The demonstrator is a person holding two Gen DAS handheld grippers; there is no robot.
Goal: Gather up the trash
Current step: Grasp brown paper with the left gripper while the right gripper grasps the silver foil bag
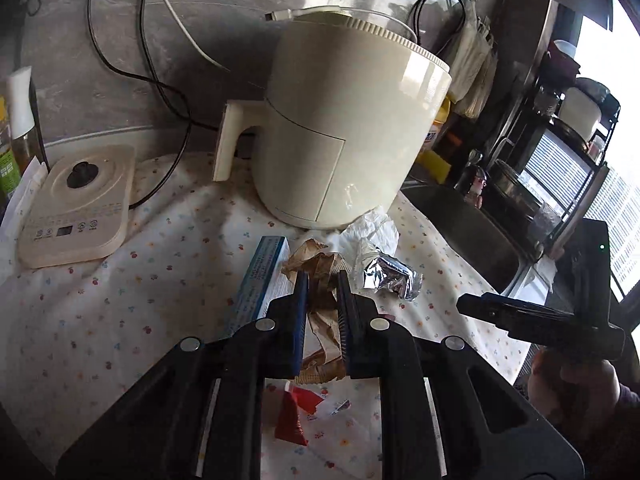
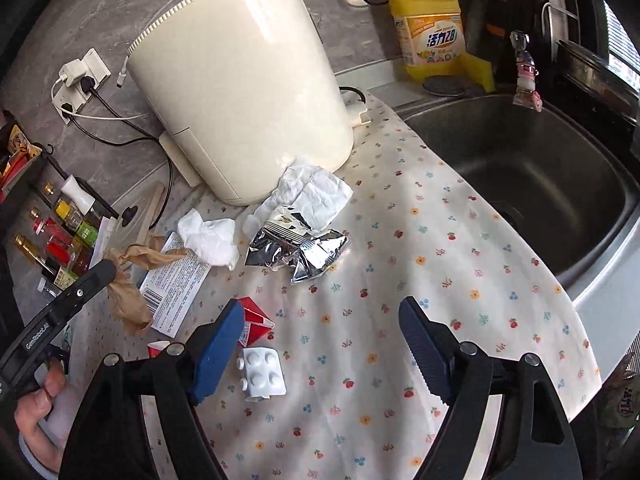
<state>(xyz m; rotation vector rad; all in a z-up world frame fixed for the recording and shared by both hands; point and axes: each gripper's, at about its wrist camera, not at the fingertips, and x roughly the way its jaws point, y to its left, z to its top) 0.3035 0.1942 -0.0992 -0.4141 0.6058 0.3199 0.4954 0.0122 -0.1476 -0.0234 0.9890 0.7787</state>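
Observation:
In the left wrist view my left gripper (image 1: pixel 322 280) is shut on a crumpled brown paper (image 1: pixel 320 258), which is pinched between its blue pads above the floral cloth. Beside it lie a blue-and-white box (image 1: pixel 262 280), a silver foil wrapper (image 1: pixel 390 280) and a red wrapper (image 1: pixel 292 412). My right gripper (image 2: pixel 322 308) stands open over the cloth with nothing between its fingers. A red wrapper (image 2: pixel 254 316) and a white blister pack (image 2: pixel 262 376) lie by its left finger. Further off are the foil wrapper (image 2: pixel 296 248) and crumpled white tissues (image 2: pixel 210 238).
A cream air fryer (image 1: pixel 352 120) stands behind the trash, with a kettle base (image 1: pixel 76 208) and black cables to its left. The steel sink (image 2: pixel 600 280) lies to the right, a yellow detergent bottle (image 2: pixel 432 28) behind it. Small bottles (image 2: pixel 52 240) crowd the left edge.

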